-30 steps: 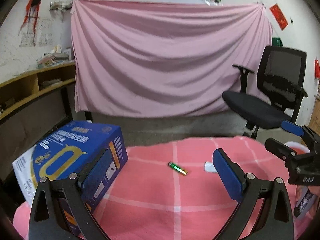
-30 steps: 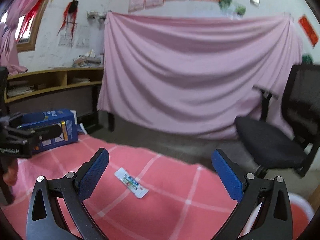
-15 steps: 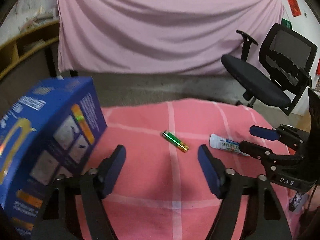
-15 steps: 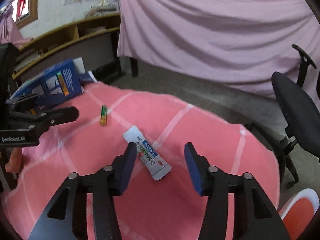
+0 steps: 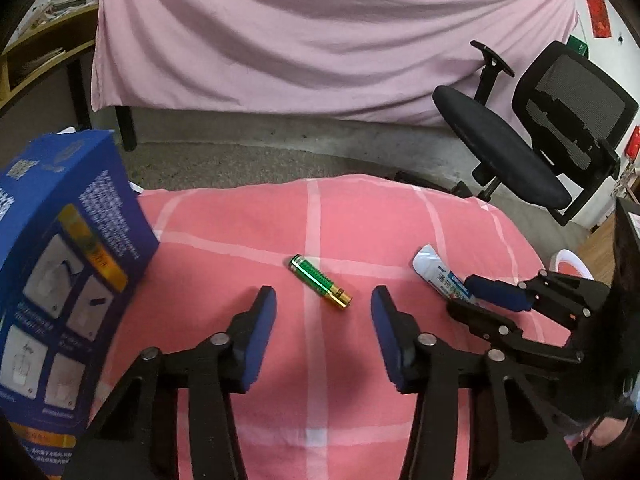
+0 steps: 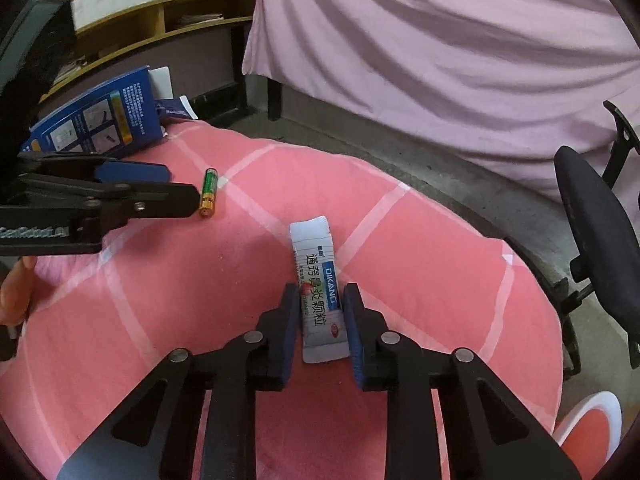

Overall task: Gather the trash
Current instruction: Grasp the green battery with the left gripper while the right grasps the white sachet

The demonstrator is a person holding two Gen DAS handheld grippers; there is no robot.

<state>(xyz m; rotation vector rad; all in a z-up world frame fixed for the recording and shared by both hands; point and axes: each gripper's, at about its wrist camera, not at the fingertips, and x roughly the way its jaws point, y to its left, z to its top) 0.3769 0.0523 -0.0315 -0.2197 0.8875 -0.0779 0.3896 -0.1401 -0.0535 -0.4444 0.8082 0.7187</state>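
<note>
The surface (image 6: 420, 240) is covered with a pink cloth crossed by pale check lines; its far edge is rounded. The landmark taken here is the sachet (image 6: 318, 280), a white and blue packet printed with characters, lying flat on the cloth.

Nearest, the right hand-held gripper (image 6: 320, 300) stands astride the sachet's near half. Its jaws have just been closing and now stand narrow, one blue pad at each long edge; whether the pads press on the packet cannot be told. The left hand-held gripper (image 5: 323, 306) has likewise been closing; its jaws stand half apart over bare cloth, with nothing between them.

Just beyond the left hand-held gripper's tips, left of the sachet, lies a green and gold battery (image 5: 320, 282), apart from the pads. Further left of the sachet stands a blue carton (image 5: 60, 280) with printed panels. Beyond the surface's far edge is grey floor (image 5: 260, 156), then a pink sheet (image 5: 320, 40) hung as a backdrop. Right of the sachet and further off stands a black office chair (image 5: 532, 136).

The right wrist view alone shows the sachet's full length, wooden shelving (image 6: 160, 20) behind the carton, part of a person's hand (image 6: 14, 292) at the left edge, and a white-rimmed red object (image 6: 592, 428) low at right. The left wrist view alone shows the chair's mesh back and red papers (image 5: 598, 20) on the wall.
</note>
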